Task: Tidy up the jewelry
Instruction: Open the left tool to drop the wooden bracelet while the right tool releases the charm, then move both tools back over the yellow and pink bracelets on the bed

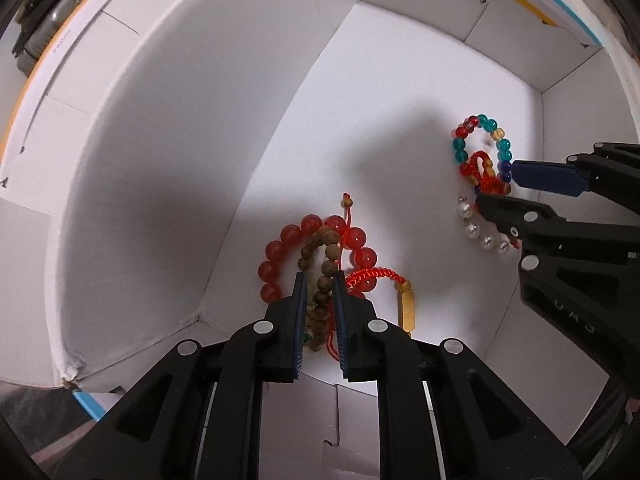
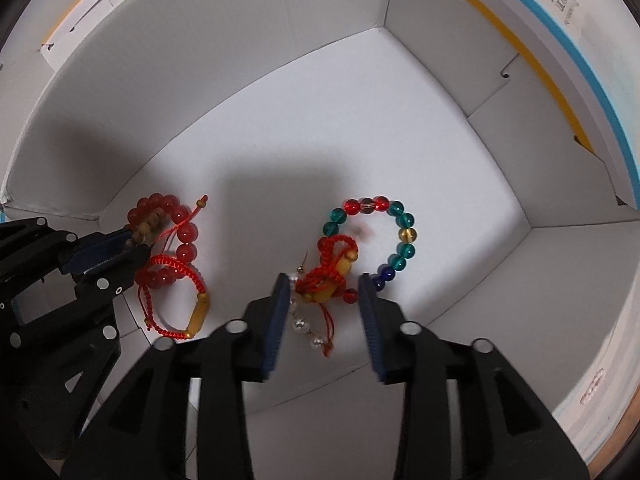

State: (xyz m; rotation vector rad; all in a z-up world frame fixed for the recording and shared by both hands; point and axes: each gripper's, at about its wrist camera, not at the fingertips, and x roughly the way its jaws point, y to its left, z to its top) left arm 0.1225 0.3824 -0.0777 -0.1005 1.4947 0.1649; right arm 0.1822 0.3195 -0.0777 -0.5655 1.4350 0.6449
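Both grippers point down into a white cardboard box [image 1: 160, 160]. My left gripper [image 1: 319, 276] straddles a brown wooden bead bracelet [image 1: 325, 280] that lies on a bracelet of big red beads [image 1: 288, 236]; a small gap shows beside the beads, so its pads do not press. A red cord bracelet with a yellow tube [image 1: 408, 308] lies right of them. My right gripper [image 2: 323, 280] stands open around a knotted red cord with yellow beads [image 2: 332, 272], touching nothing. Around that cord curls a teal, red and blue glass bead bracelet [image 2: 406, 220]. A pearl strand [image 2: 300, 324] lies under the left pad.
The box walls [image 2: 400, 80] rise close on all sides, with the left pile near one corner [image 1: 200, 316]. Bare white floor [image 2: 320, 140] stretches beyond both piles. Outside the rim run a yellow and blue edge [image 2: 592, 92] and dark objects [image 1: 52, 20].
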